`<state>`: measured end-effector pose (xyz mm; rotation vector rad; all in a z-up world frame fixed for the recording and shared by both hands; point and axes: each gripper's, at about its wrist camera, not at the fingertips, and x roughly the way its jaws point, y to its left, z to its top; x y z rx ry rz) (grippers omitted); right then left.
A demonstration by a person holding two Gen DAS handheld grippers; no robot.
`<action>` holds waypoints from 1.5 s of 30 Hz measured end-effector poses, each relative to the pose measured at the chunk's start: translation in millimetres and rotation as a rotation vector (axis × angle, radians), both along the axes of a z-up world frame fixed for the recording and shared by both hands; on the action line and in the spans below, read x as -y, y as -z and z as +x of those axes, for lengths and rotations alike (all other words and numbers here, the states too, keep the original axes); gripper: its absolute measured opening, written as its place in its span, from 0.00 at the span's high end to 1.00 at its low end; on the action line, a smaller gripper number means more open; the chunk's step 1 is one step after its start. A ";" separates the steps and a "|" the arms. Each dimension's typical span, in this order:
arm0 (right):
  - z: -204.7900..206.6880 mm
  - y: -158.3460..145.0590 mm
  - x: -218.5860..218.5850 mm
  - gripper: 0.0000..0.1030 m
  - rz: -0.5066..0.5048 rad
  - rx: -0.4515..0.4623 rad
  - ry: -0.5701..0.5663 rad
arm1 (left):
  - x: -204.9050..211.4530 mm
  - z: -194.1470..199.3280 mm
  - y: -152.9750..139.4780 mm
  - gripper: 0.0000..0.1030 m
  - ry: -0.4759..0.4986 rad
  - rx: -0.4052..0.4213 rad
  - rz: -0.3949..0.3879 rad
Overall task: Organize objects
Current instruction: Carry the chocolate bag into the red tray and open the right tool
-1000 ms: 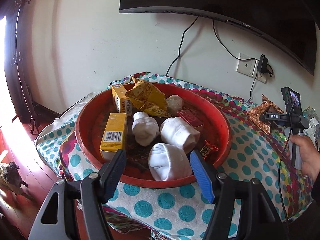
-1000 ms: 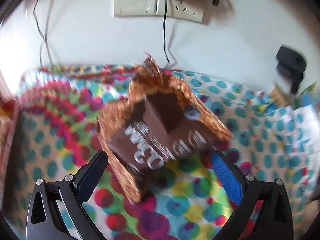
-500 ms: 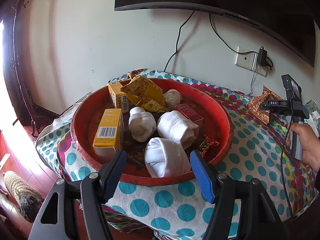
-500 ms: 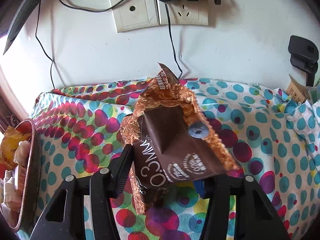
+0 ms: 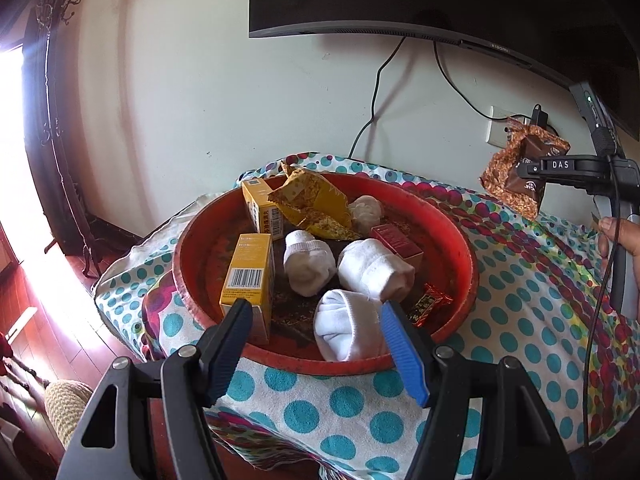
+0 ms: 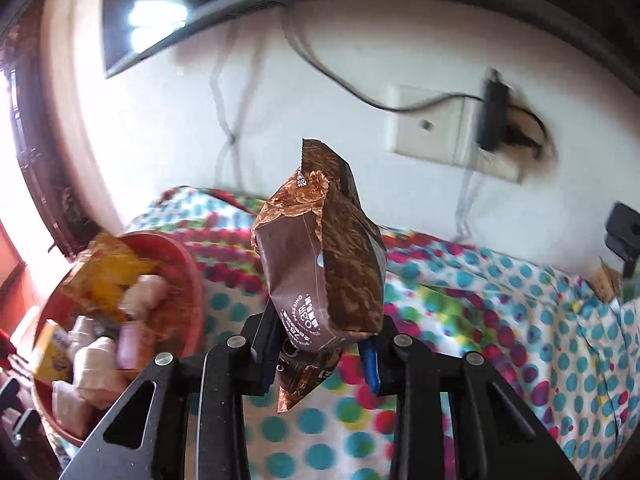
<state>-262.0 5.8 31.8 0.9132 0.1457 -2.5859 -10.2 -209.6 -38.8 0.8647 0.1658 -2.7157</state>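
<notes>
The left gripper is at the near edge of the scene, angled downward, its two fingers spread apart with nothing pressed between them. The right gripper, held up at the far right by a hand wrapped around its handle, has just been closing its jaws and now pinches a brown snack packet clear of the tabletop

Daylight enters hard from the left; window blown out to white in both views. Cables cast soft shadows on wall. Left wrist view sharp; right wrist view motion-blurred. Fisheye bending, dark corners.
</notes>
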 end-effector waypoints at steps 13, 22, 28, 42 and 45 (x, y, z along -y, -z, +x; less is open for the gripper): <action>59.1 20.5 127.3 0.70 -0.047 0.054 -0.265 | 19.3 1.0 0.8 0.34 -0.071 0.012 0.009; 74.7 47.5 161.7 0.70 -0.070 0.103 -0.297 | 21.8 -0.4 6.1 0.34 -0.088 0.029 0.006; 65.5 61.3 161.9 0.69 -0.064 0.125 -0.262 | 19.3 -2.4 8.6 0.34 -0.089 0.037 0.001; 51.3 65.6 148.7 0.57 -0.014 0.153 -0.192 | 14.9 -4.0 11.5 0.34 -0.087 0.042 -0.019; 49.7 67.4 150.1 0.45 -0.029 0.172 -0.188 | 18.5 -3.2 11.8 0.34 -0.087 0.030 -0.024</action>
